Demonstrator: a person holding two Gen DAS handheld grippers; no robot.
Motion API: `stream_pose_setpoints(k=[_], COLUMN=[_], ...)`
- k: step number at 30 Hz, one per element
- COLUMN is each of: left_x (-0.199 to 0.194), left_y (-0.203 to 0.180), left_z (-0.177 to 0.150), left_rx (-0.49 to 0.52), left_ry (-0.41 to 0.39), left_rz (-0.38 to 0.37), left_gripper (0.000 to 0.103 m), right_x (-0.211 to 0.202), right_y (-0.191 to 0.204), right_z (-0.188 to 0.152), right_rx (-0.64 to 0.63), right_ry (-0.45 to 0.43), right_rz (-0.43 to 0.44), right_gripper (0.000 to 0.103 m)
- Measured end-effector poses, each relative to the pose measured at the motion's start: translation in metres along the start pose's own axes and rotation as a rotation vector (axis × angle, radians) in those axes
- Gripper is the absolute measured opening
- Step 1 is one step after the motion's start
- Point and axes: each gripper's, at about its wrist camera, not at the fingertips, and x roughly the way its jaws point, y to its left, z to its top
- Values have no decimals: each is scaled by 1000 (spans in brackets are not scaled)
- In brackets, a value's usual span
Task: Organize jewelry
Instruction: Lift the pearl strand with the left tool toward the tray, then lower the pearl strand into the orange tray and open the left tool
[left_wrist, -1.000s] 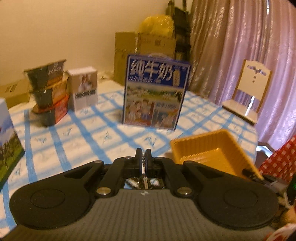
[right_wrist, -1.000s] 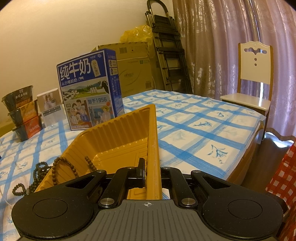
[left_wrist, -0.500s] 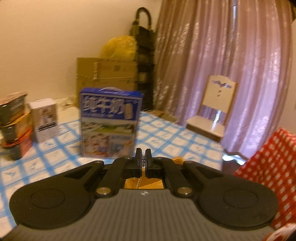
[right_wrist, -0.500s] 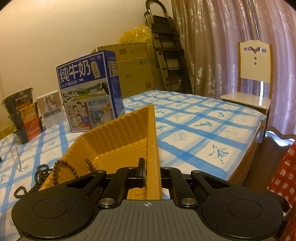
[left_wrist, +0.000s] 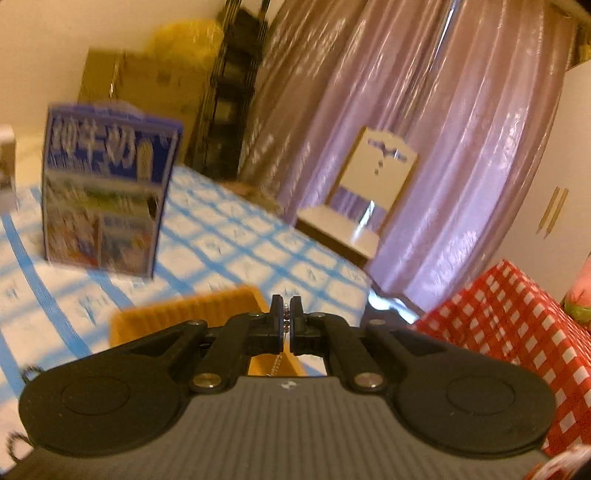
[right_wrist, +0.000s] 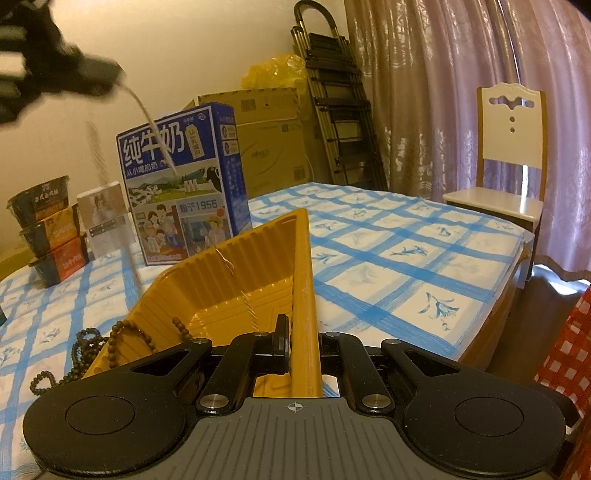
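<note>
My left gripper (left_wrist: 285, 322) is shut on a thin silver bead chain (left_wrist: 277, 363) that hangs below its fingertips over the yellow tray (left_wrist: 184, 314). From the right wrist view, the left gripper (right_wrist: 107, 77) is high at the upper left, and the chain (right_wrist: 155, 127) swings down into the tray (right_wrist: 236, 269). My right gripper (right_wrist: 301, 343) is shut on the tray's near right rim. A dark wooden bead string (right_wrist: 122, 332) drapes over the tray's left rim onto the tablecloth.
A blue milk carton (right_wrist: 184, 192) stands behind the tray. Stacked noodle bowls (right_wrist: 48, 229) and a small white box (right_wrist: 105, 221) stand at the left. A white chair (right_wrist: 506, 177) and curtains are beyond the table's right edge. A red checked cloth (left_wrist: 509, 339) lies at the right.
My left gripper has lifted and swung right with the chain, and it now hangs over the tray. The right gripper has kept still on the tray rim.
</note>
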Motion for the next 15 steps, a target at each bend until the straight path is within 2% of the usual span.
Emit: stream_pose_setpoints(k=[5,9,11,12,15], left_x=[33,47,49,48,42], left_y=[10,18,21,23,29], left_z=[-26,-39,-43,-45,-48], left_rx=[-39,-45,-40,-45,-47], left_ry=[109,152,156,158,153], left_rz=[-4,15,27,32,50], left_gripper=[2,3,9,16,20], right_x=[0,0,-1,-1,-1], right_y=[-2,-3,-3,-3,-4], right_z=[0,-1,-1,-1,-1], right_rx=[6,9,11,10,12], right_ry=[-3,-1,-1,-1,-1], right_rz=[1,-1,0,0,0], right_gripper=[7,7,7,7,7])
